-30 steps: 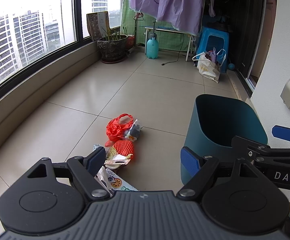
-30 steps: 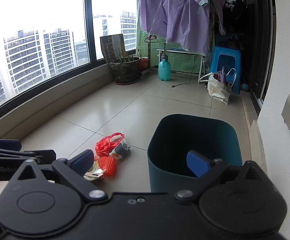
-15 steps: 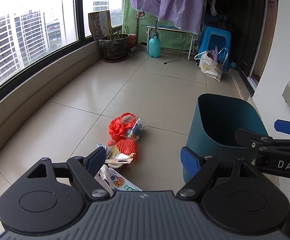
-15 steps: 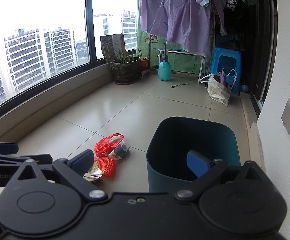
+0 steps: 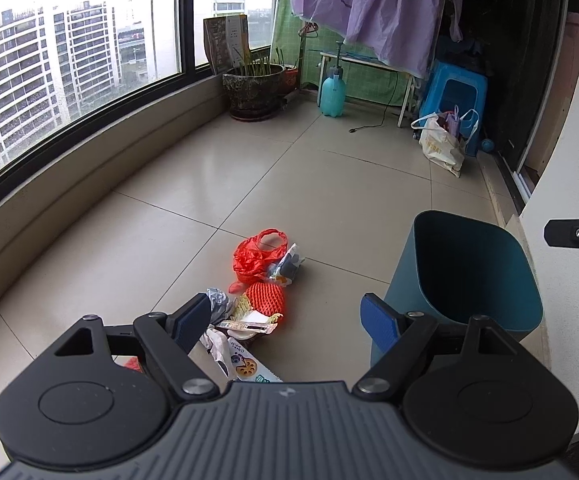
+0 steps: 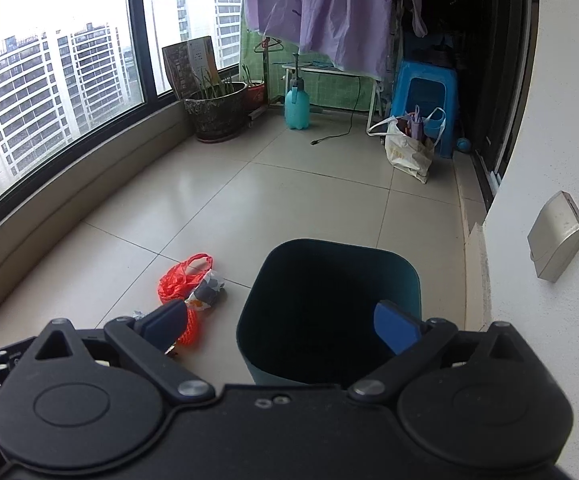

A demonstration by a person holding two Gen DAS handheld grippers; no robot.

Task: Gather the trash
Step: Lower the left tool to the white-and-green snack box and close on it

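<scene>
On the tiled floor, just ahead of our left gripper and a little to the side of its near finger, lies the trash: a red plastic bag, an orange foam net sleeve, a crumpled wrapper beside the bag, a flat snack packet nearest us, and a few scraps we cannot make out. All of it looks light, soft and crushable, so we judge it will give under the pads and may slide on the glossy tile; the bag's loop handle or a bunched fold seems the surest hold, and the net sleeve should pinch easily across its middle. The flat packet is likely the awkward one, best taken by a raised edge. Our left jaws stand spread wide and empty, above the heap and not touching it. Our right gripper is also spread and empty; the teal bin stands upright directly ahead of it, its mouth open between the fingers, while the trash lies off toward its left finger. The bin sits just beside the heap, near the white wall.
</scene>
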